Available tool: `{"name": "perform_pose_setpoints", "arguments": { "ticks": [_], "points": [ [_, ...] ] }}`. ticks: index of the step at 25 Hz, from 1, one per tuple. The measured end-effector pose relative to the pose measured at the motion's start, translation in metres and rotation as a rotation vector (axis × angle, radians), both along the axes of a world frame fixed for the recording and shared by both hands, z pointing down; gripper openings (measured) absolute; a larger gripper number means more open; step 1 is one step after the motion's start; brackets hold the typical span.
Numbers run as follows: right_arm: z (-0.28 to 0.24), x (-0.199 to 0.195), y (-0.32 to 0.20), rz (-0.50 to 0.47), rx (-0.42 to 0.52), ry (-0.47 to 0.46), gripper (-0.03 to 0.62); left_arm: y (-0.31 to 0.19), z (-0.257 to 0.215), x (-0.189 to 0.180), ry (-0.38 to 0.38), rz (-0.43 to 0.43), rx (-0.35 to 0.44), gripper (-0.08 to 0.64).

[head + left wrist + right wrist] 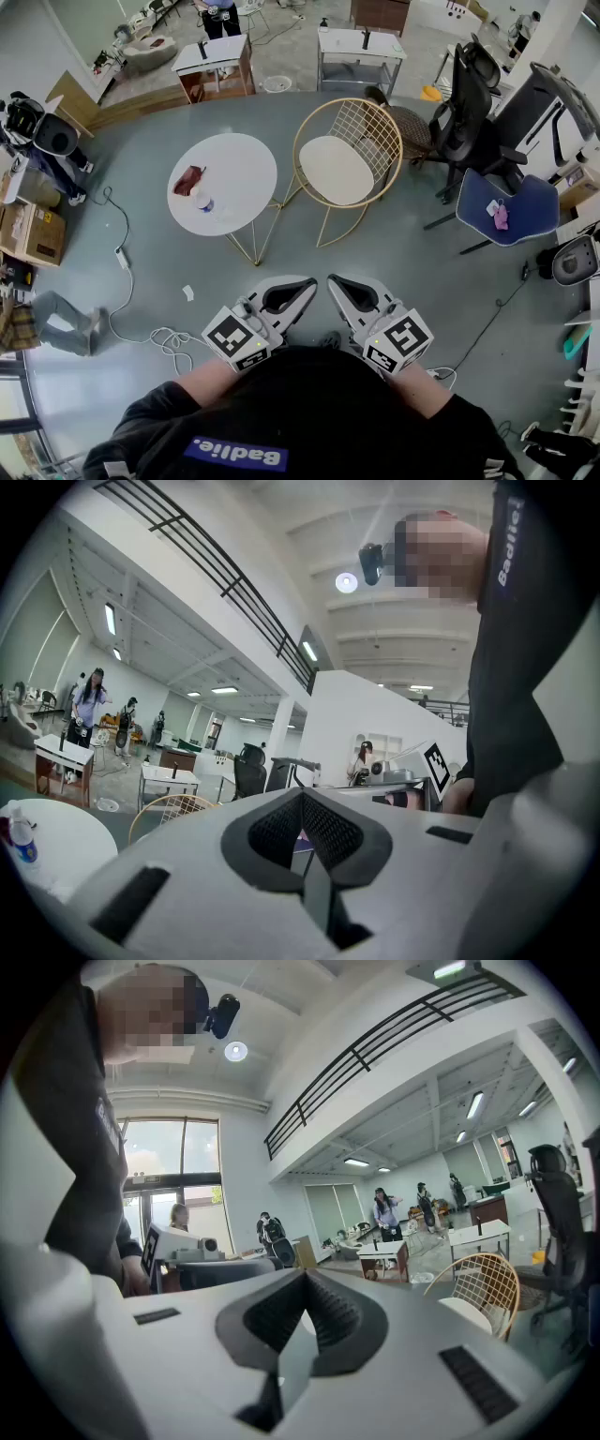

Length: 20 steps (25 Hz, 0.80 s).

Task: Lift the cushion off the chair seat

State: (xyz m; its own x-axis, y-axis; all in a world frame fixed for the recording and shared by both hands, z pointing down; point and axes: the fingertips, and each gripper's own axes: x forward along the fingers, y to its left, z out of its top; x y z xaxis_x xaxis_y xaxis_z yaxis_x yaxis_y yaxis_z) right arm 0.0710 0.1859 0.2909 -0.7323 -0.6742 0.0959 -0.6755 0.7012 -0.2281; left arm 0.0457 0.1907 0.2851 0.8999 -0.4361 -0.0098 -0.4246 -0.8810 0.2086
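A white cushion (336, 170) lies on the seat of a gold wire chair (361, 131) in the middle of the head view. Both grippers hang low near my body, well short of the chair and side by side. The left gripper (302, 285) is shut with nothing between its jaws, and so is the right gripper (337, 283). In the left gripper view the left gripper (302, 795) has the chair (173, 809) beyond it at lower left. The right gripper view has the right gripper (305, 1275) in front, with chair (483, 1290) and cushion (466, 1314) far off at right.
A round white table (230, 169) with a red item (188, 180) and a small bottle (204, 202) stands left of the chair. A blue office chair (520, 206) and a black one (464, 103) are at right. Cables (141, 323) lie on the floor at left.
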Motion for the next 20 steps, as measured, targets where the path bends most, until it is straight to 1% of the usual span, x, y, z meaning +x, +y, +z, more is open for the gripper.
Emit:
{"name": "perform_pose_setpoints", "arguments": {
  "ticks": [13,20],
  "points": [
    [-0.0044,0.0000,-0.0002,-0.018,0.001,-0.007,0.025,0.0009,-0.0041,0.0016,-0.003,-0.018,0.003,0.014],
    [0.0021,0.0052,0.0000,-0.048,-0.009,-0.037,0.025,0.0023,0.0001,0.0026,-0.017,-0.062,0.001,0.014]
  ]
}}
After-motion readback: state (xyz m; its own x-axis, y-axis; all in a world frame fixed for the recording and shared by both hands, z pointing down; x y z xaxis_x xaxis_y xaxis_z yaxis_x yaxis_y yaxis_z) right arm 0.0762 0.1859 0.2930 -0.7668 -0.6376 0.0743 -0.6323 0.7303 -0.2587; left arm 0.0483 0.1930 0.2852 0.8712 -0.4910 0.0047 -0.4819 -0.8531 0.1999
